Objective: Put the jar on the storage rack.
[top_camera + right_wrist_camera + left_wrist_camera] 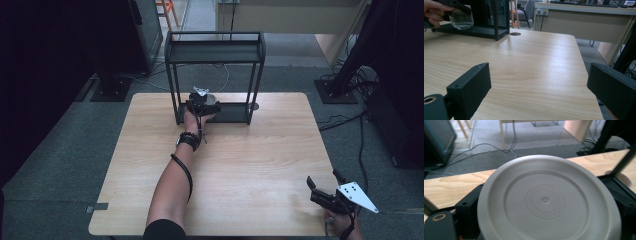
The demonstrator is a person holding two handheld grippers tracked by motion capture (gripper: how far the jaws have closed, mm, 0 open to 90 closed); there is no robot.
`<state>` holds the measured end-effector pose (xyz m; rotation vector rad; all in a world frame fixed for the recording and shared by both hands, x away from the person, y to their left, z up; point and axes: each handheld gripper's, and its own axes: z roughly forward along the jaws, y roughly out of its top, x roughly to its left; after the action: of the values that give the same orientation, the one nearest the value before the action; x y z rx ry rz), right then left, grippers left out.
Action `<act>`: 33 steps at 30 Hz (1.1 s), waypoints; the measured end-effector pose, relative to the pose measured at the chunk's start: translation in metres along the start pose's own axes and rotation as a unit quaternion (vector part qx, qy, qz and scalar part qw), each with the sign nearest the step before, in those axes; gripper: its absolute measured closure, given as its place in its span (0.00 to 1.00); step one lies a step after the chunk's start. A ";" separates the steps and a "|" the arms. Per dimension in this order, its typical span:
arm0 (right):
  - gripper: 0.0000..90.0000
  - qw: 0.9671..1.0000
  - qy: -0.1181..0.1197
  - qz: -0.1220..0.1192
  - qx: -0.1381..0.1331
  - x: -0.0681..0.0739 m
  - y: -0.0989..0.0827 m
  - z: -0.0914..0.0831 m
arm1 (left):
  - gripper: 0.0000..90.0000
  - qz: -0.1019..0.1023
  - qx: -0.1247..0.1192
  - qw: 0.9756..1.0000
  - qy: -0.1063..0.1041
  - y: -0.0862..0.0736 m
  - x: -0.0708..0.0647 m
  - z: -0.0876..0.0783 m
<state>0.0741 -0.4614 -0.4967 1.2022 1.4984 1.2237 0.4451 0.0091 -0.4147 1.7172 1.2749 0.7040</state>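
Observation:
A grey bowl (545, 200) has its embossed base turned to the left gripper view, with a black jaw on either side. My left gripper (202, 102) is shut on the bowl (213, 98) at the left end of the lower tier (232, 113) of a black metal rack (215, 50). In the right gripper view the bowl (461, 19) hangs just above that tier, held by a hand. My right gripper (323, 178) stands open and empty at the table's near right corner, its jaws wide apart over bare wood (539, 85).
The wooden table (250, 155) has a round cable hole (254, 106) right of the rack's foot. The rack's top shelf (215, 51) hangs over the lower tier. Black stands (112, 87) and cables (345, 117) are on the floor around the table.

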 end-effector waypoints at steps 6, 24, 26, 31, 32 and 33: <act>0.05 1.000 0.000 -0.001 -0.001 0.000 0.000 0.000 | 0.02 0.008 -0.008 1.000 -0.009 0.001 0.005 -0.005; 0.05 1.000 0.001 0.000 -0.003 -0.001 -0.001 -0.001 | 0.00 0.022 -0.003 1.000 -0.016 -0.004 0.007 -0.020; 0.05 1.000 0.001 -0.001 -0.003 -0.001 -0.001 -0.001 | 0.00 0.021 -0.004 1.000 -0.018 -0.005 0.009 -0.023; 0.05 1.000 0.001 -0.001 -0.001 0.000 0.000 0.000 | 0.00 0.025 -0.012 0.999 -0.025 -0.012 0.015 -0.032; 0.05 1.000 0.001 -0.001 -0.001 0.000 0.000 0.000 | 0.00 0.025 -0.012 0.999 -0.027 -0.013 0.017 -0.034; 0.05 1.000 0.000 -0.002 -0.001 0.000 0.000 0.000 | 0.00 0.027 -0.012 0.999 -0.027 -0.013 0.017 -0.035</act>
<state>0.0738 -0.4613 -0.4970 1.1970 1.4993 1.2230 0.4153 0.0377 -0.4106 1.7459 1.1819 0.6976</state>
